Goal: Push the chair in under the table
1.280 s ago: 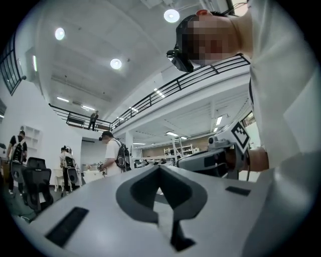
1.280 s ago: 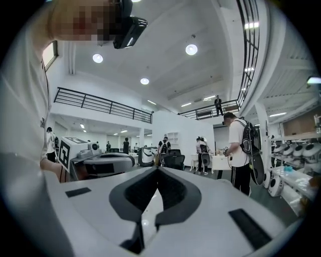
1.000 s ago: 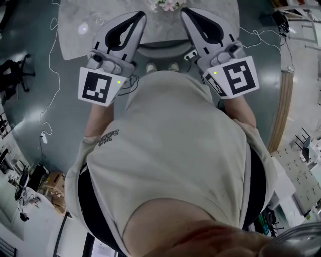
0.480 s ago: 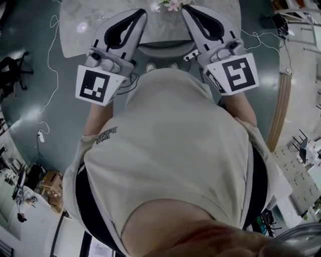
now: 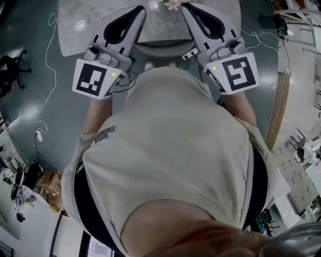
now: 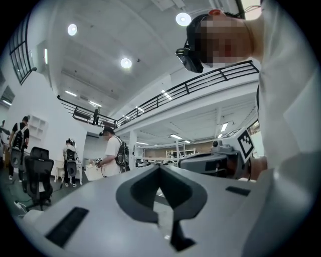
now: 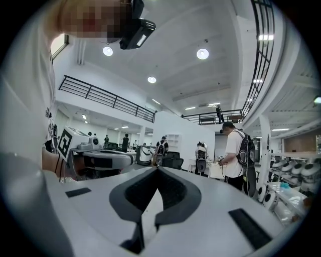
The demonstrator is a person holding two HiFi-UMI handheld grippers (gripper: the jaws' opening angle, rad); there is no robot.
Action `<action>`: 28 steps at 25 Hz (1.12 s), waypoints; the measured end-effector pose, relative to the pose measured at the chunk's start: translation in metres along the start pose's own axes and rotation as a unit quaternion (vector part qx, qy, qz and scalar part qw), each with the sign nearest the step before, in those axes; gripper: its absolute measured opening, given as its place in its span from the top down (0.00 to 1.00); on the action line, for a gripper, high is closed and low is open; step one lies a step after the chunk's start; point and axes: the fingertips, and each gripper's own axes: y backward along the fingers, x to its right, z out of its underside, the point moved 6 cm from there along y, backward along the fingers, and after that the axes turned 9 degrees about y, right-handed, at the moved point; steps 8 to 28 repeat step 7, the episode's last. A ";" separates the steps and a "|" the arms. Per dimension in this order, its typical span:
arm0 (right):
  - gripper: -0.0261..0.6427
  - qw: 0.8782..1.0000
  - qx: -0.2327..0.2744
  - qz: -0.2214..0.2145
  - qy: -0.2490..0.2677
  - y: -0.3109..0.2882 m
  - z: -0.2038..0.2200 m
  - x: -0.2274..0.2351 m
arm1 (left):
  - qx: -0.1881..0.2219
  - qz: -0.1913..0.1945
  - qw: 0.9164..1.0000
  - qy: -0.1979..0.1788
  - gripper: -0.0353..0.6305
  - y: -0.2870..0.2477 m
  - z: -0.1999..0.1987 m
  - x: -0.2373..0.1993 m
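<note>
Head view, chair: the grey curved back of the chair (image 5: 163, 48) sits right against the near edge of the table (image 5: 75, 42), between the two grippers. Its seat does not show and lies hidden below the tabletop.
Table: a pale, marbled top runs across the upper part of the view.
Containers: a small clear glass-like thing (image 5: 80, 25) stands on the left part of the table, and what it holds is too small to tell. Pink flowers (image 5: 169, 4) sit at the far edge, with their vessel cut off by the frame.
Left gripper: the left gripper (image 5: 141, 10) has its jaws brought together tip to tip with nothing between them. It reaches over the table edge just left of the chair back; whether it touches the chair cannot be told.
Right gripper: the right gripper (image 5: 185, 8) is likewise closed tip to tip and empty. It reaches over the table edge just right of the chair back, and contact with the chair cannot be told either.
Person: a pale shirt (image 5: 170, 150) fills the middle of the view. Two shoes (image 5: 150, 66) stand on the floor just this side of the chair back.
Floor: it is grey-green, and a thin white cable (image 5: 47, 65) loops along it on the left.
Gripper views, room: both look out level over a bright hall with a railed balcony. A person with a backpack (image 6: 113, 155) stands beyond, and a black office chair (image 6: 37, 173) is at the left.
</note>
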 end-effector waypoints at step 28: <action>0.95 1.000 -0.004 -0.003 -0.004 -0.002 0.007 0.004 | -0.022 0.004 0.999 -0.028 0.93 -0.011 0.006 0.007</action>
